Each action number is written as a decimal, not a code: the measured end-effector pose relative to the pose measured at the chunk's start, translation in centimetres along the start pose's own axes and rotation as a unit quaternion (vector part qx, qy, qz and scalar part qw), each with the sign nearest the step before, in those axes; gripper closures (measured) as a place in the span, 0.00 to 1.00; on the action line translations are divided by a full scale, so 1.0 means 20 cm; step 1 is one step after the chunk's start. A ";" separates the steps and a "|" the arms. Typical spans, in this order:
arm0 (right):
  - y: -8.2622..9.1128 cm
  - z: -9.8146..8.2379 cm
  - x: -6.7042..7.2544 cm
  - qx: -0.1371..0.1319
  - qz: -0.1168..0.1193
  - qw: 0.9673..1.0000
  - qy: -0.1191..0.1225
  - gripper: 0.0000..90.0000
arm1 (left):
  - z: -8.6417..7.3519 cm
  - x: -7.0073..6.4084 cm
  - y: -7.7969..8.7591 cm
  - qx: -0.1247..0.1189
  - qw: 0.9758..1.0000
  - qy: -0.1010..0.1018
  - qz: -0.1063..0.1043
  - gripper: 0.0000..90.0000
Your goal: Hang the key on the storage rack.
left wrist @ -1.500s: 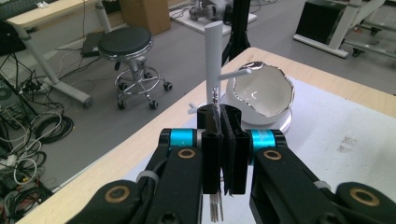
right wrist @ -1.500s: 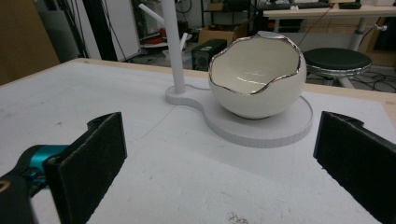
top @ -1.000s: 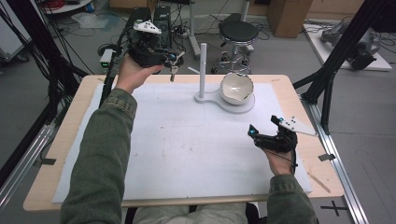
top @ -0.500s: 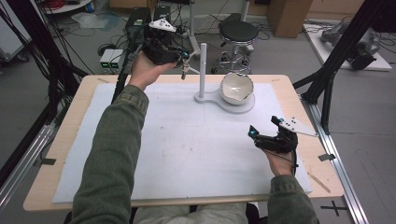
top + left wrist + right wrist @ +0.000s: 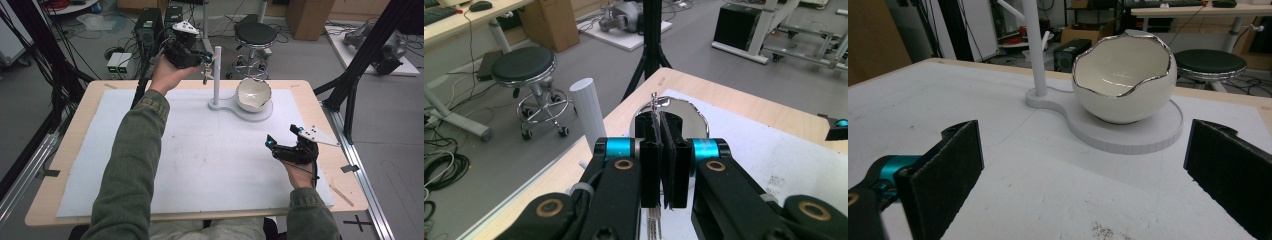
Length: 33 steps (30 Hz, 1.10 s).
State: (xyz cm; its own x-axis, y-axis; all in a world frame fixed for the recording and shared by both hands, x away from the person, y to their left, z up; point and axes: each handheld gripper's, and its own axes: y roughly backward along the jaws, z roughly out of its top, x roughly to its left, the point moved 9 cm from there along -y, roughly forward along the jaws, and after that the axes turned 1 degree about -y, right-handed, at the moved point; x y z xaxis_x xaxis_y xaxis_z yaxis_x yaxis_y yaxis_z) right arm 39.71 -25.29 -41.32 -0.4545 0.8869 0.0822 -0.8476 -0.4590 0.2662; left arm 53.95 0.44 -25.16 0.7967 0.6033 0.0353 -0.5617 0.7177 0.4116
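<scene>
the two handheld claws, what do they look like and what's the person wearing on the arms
Both are black, boxy handheld tools. The left claw has flat black padded jaws on teal collars with brass-coloured pivot rings; a white plate sits on top in the high view. The right claw has the same black pads, a teal spot at the tip, a grey three-cornered plate and a thin black cable. Both sleeves are olive-green fabric.

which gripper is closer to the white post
Left. The left gripper holds a small metal thing beside the top of the white post; the right gripper rests far off at the table's near-right.
</scene>
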 end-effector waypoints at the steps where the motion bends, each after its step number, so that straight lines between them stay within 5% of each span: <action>1: 0.00 0.00 0.00 0.000 0.000 1.000 0.001 0.02 | 0.00 0.01 -0.02 0.000 1.000 0.004 0.004 0.97; 33: 0.02 -0.01 -0.02 0.003 -0.003 1.000 -0.002 0.02 | -0.05 0.07 -0.20 0.005 0.999 0.027 0.028 0.97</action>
State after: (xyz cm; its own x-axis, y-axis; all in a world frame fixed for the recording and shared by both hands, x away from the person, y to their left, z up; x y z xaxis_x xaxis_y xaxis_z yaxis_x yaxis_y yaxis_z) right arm 39.53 -25.82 -41.49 -0.4489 0.8897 0.0837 -0.8487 -0.4537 0.2716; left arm 57.08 -1.32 -27.71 0.7502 0.6612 0.0098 -0.6035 0.6786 0.4186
